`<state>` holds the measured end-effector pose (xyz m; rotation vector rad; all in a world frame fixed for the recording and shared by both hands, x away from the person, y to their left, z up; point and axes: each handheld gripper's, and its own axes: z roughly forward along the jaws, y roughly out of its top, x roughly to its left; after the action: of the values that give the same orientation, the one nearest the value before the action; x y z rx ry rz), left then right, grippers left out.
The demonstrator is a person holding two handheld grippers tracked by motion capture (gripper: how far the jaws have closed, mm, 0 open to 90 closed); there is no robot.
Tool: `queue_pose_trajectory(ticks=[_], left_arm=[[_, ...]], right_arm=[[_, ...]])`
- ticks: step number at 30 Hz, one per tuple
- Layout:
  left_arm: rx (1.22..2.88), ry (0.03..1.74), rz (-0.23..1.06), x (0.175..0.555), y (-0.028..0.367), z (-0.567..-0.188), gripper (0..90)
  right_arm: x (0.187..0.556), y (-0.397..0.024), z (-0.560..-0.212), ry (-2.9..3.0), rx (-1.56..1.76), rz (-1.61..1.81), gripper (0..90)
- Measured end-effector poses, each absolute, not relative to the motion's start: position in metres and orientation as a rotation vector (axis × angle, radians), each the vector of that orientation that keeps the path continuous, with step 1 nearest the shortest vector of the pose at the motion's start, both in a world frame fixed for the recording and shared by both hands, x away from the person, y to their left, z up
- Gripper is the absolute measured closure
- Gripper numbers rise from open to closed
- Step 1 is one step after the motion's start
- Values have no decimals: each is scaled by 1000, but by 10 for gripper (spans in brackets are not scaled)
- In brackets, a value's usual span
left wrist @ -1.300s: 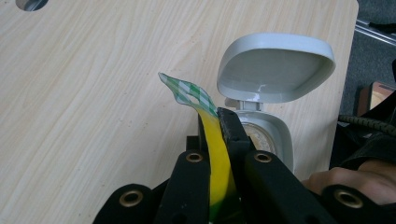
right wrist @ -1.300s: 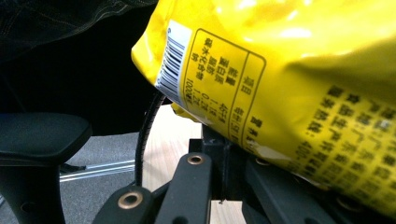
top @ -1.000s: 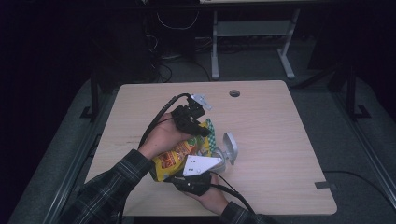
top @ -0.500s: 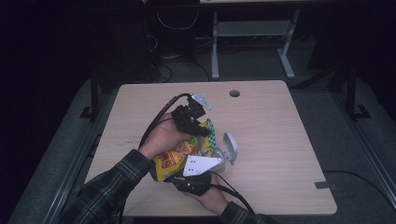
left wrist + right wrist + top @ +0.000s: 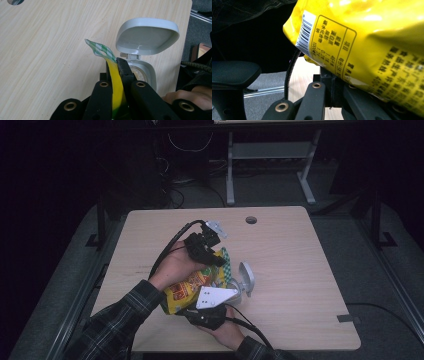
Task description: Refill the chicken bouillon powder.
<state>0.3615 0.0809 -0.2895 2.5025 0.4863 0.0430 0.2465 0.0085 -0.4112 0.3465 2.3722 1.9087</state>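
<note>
A yellow snack bag with a green-and-white checked top hangs between my two grippers above the near part of the wooden table. My left gripper is shut on the bag's top edge; in the left gripper view the left gripper pinches the yellow film just below the checked flap. My right gripper is shut on the bag's lower end. In the right gripper view the bag, barcode showing, covers the right gripper. A small white container with its lid flipped up stands right beside the bag.
The white container sits on the table just right of the bag. A round cable hole lies at the table's far edge. Black cables trail from both grippers. A dark chair stands beyond the near table edge.
</note>
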Motion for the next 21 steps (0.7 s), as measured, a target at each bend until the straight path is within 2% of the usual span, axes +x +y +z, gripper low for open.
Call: queue_pose_trajectory(ticks=[21], left_arm=[[2513,492,44,362,80,-289,900]], right_arm=[[246,8,-411,2369,346,1918,900]])
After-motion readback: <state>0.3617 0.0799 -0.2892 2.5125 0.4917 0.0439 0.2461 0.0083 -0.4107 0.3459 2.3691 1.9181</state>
